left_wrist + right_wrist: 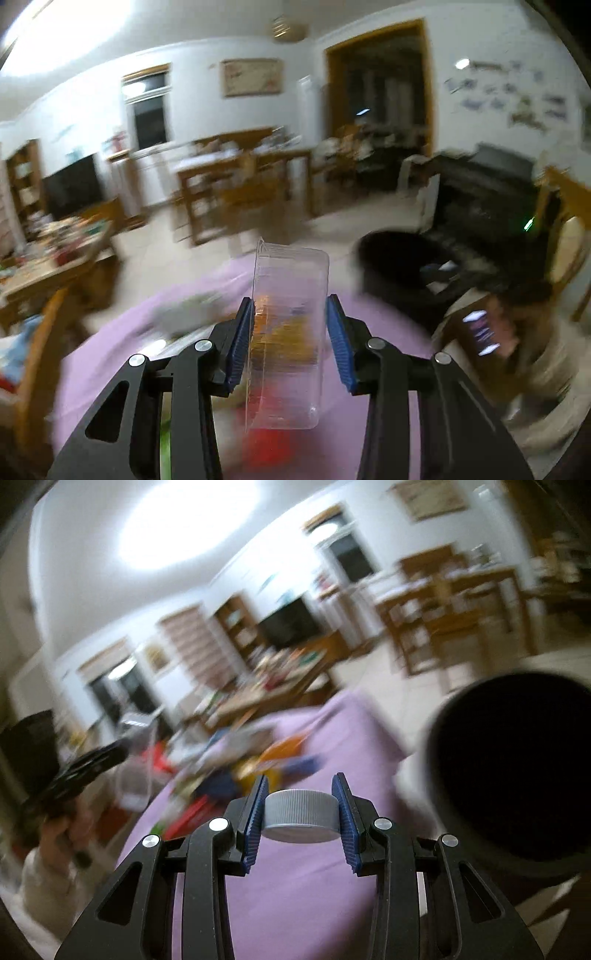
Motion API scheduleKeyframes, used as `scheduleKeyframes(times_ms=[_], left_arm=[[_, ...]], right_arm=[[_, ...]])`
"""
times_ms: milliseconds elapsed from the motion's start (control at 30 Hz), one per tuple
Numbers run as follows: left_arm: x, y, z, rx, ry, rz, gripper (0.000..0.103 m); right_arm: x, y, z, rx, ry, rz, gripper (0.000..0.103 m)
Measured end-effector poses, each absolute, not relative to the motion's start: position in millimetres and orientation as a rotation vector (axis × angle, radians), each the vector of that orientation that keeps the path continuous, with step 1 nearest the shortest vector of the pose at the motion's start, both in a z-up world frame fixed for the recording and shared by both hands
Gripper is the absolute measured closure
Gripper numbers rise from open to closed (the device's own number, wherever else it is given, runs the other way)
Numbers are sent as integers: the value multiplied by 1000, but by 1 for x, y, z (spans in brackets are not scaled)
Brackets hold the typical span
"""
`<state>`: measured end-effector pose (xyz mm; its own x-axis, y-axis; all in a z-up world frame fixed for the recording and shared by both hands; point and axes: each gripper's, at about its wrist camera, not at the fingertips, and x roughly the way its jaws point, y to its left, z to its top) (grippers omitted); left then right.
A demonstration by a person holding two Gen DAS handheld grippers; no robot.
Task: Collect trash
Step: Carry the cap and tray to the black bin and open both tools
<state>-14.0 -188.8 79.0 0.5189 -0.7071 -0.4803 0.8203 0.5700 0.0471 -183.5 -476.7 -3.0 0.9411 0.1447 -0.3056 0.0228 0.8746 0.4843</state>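
Clear plastic container point(286, 332), one, clamped by left gripper point(290, 325); one grey cap point(301, 818) (ridged) pinched by right gripper point(300, 808)

The cloth point(295, 886) is plain lilac. The cap point(301, 814) is silver-grey with fine ribbing. The box point(288, 332) is clear plastic. The pads point(242, 339) are blue and ridged on black fingers. At 3 o'clock of the cap, the bin point(517, 768) is black inside.

White walls point(207, 99) with a framed picture point(252, 76) and a dark doorway point(384, 107) rise behind wooden shelving point(236, 192) on the pale floor point(369, 218), far beyond the purple-covered desk point(122, 332).
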Motion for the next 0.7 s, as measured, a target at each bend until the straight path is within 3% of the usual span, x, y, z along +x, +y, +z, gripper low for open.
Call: scheduleKeyframes(times_ms=[367,700], left_arm=[[3,-423,11,130,601,-1185,64],[-5,-457,-23,203,664,-1164,63]], right_arm=[[-205,-618,-29,540,319,-316,67],[-169,-639,-75,559,407,-335,67]])
